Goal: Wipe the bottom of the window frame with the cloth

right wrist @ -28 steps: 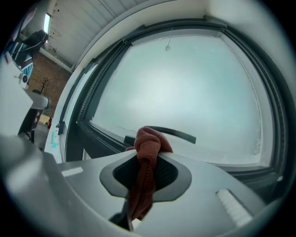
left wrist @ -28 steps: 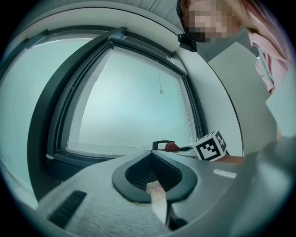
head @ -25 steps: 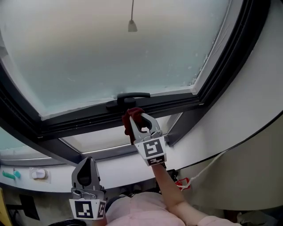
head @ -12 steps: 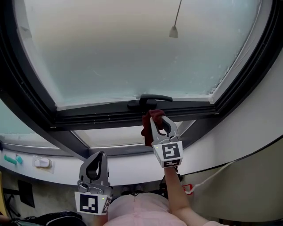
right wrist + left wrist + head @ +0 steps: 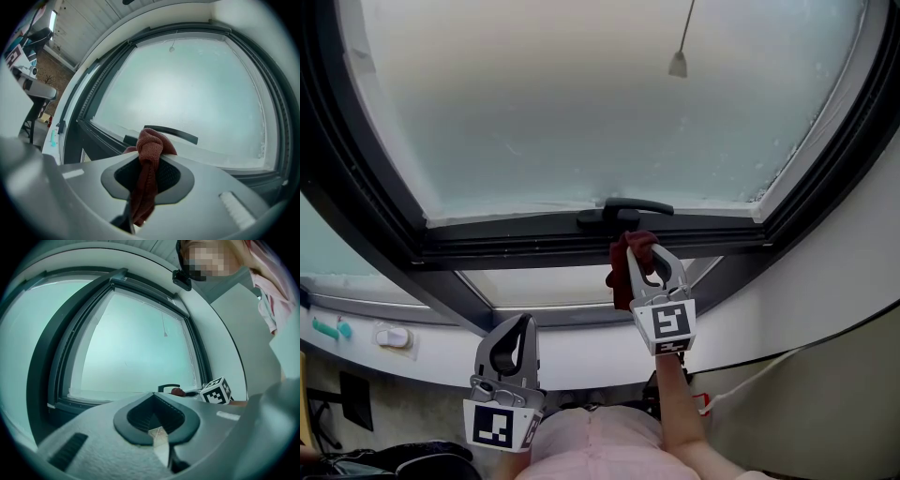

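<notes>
the right claw [image 5: 149, 154] grips a red cloth [image 5: 146, 173] just below the black handle [image 5: 171, 134] on the window frame [image 5: 112, 136].

The right tool [image 5: 645, 253] hides much of the cloth [image 5: 619, 277] in the head view.

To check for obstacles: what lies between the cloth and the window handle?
Only bare window frame, shown in the head view, separates cloth from handle.
</notes>
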Demonstrator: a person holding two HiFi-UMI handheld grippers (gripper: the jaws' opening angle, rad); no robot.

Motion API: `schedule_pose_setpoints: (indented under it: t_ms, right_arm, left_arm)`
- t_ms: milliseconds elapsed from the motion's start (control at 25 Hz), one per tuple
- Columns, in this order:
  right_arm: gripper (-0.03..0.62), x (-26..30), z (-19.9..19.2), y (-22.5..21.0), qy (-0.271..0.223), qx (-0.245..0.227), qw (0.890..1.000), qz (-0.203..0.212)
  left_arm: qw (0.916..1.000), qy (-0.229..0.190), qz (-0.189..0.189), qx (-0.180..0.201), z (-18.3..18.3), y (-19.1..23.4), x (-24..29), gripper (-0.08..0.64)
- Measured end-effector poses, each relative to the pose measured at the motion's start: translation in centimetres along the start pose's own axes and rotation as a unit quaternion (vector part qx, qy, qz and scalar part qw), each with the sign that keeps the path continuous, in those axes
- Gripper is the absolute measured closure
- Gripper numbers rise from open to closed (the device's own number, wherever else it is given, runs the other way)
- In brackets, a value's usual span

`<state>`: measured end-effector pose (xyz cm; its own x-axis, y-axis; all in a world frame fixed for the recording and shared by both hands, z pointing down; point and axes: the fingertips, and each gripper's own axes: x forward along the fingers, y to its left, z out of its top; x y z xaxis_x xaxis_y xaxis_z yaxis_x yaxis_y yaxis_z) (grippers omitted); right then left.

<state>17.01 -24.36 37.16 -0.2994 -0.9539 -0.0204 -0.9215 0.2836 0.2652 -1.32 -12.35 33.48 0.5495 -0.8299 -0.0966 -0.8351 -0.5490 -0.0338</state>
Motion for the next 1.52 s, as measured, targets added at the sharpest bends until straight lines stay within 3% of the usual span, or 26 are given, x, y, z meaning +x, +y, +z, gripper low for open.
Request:
schedule_pose_setpoints:
  t_ms: [960, 1520]
  right_arm:
    - [0.526, -3.4, -2.4, -8.0, 0.034, 0.013, 0.997, -0.068]
    - [0.526, -5.4, -3.9, -13.1, 0.023, 0.028, 0.995, -0.097]
  left_arm:
    - [1.0000, -0.001, -0.004, 0.000, -0.1, -2.2, 1.4, 0.565]
    - [1.0000, 0.000, 0.001, 0.002, -0.3, -4.1, 2.2, 0.565]
